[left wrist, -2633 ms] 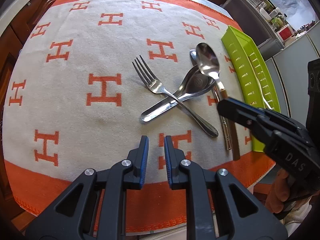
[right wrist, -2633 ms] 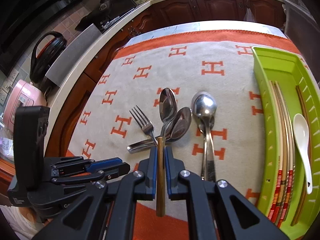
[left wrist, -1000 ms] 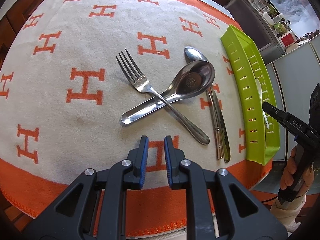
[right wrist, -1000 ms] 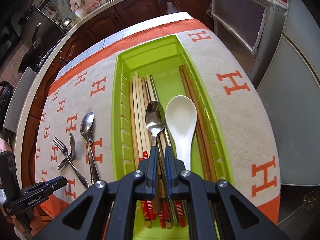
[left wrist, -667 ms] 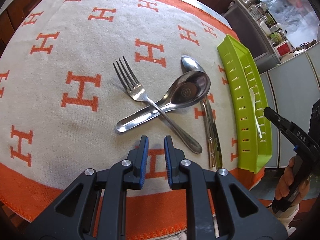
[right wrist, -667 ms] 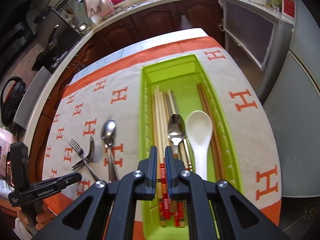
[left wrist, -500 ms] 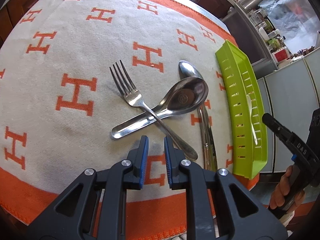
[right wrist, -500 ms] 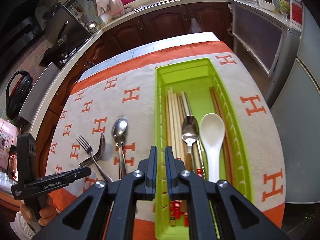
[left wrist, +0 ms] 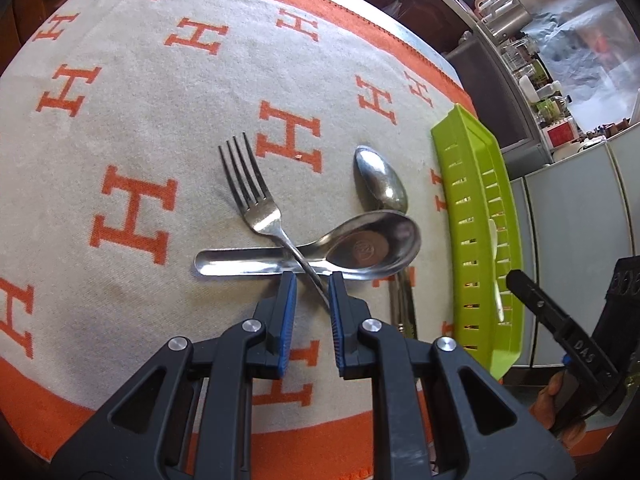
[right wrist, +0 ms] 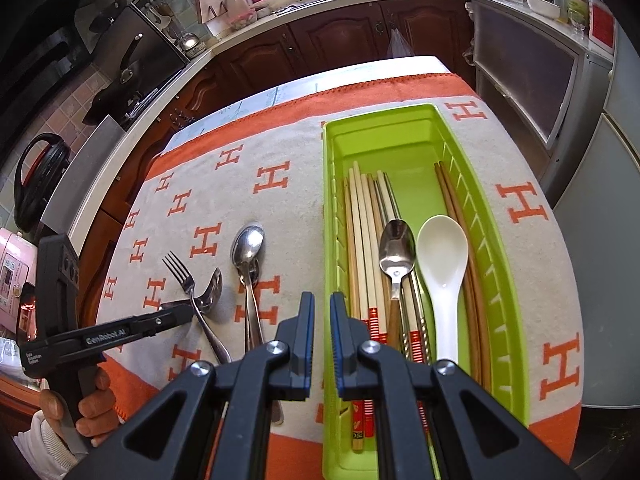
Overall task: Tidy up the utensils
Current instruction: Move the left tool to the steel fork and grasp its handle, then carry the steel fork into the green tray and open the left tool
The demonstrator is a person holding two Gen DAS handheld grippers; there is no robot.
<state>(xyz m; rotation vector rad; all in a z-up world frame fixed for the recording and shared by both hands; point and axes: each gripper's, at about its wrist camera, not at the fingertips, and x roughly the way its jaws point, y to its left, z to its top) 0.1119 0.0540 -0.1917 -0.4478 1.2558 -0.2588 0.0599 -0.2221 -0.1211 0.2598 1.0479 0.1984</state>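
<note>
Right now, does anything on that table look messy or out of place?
Yes. A fork lies crossed over a wide metal spoon on the cloth, with another spoon beside them, all outside the green tray where the other utensils lie lengthwise.

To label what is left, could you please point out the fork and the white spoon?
fork (left wrist: 256, 200), left wrist view, base of its tines.
white spoon (right wrist: 443, 254), right wrist view, middle of its bowl.

fork (left wrist: 256, 196) across ladle (left wrist: 320, 254), tray (right wrist: 508, 280) rightward (spoons inside)

One fork (left wrist: 256, 200), four spoons, one tray (right wrist: 516, 292).
</note>
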